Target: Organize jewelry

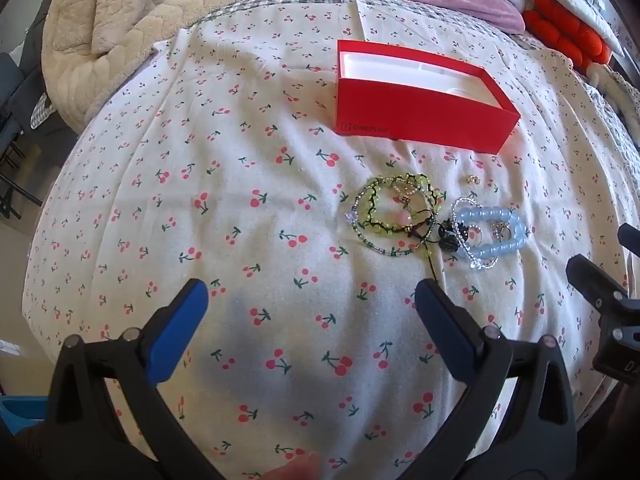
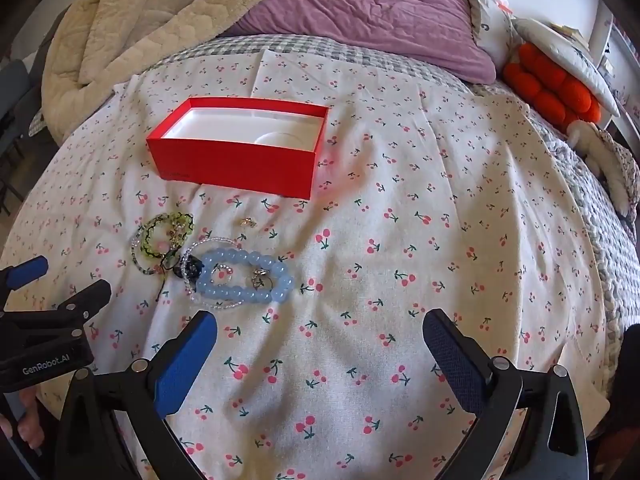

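Because the bracelets (image 2: 216,266) lie tangled together on the bedsheet (image 2: 400,240) just before the empty red box (image 2: 240,148), lifting one could likely drag others along; green, clear and pale-blue beads overlap, while the left gripper (image 1: 312,312) and right gripper (image 2: 320,340) hover spread wide, holding nothing

Left tongs (image 1: 311,308) spread wide, empty, right tongs (image 2: 320,338) likewise spread wide, empty, side by side
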`<state>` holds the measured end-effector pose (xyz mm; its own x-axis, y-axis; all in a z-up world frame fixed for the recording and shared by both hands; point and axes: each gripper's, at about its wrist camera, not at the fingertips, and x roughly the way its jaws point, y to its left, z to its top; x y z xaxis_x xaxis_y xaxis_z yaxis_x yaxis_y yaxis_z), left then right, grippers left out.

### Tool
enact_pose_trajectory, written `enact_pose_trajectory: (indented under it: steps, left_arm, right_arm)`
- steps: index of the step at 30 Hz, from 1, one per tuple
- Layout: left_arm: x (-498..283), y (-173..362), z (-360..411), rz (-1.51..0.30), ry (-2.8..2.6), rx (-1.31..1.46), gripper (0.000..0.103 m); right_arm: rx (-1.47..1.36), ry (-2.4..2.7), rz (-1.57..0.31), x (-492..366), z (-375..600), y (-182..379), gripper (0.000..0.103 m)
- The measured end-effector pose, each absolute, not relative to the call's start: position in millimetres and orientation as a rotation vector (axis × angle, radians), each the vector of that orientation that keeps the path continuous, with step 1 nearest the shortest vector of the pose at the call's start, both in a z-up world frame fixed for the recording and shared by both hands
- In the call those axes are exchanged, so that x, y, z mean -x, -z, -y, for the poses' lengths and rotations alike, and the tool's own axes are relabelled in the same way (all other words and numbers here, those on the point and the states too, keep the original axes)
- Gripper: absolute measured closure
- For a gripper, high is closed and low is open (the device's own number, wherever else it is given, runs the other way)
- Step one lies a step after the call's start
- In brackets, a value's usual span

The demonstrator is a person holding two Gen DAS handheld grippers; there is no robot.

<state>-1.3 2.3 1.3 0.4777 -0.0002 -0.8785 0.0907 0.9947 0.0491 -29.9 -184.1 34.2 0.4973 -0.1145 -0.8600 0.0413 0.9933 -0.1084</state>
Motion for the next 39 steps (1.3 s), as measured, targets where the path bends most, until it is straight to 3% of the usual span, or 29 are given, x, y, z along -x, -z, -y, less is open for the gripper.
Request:
enact_pose_trajectory:
  steps: [39]
  left_arm:
    - [4.3, -8.9, -2.5, -1.047, 0.053, -0.104, 0.0]
  right_arm:
    - [0.076, 0.105, -1.059, 24.9, 184.2, -30.9, 0.0]
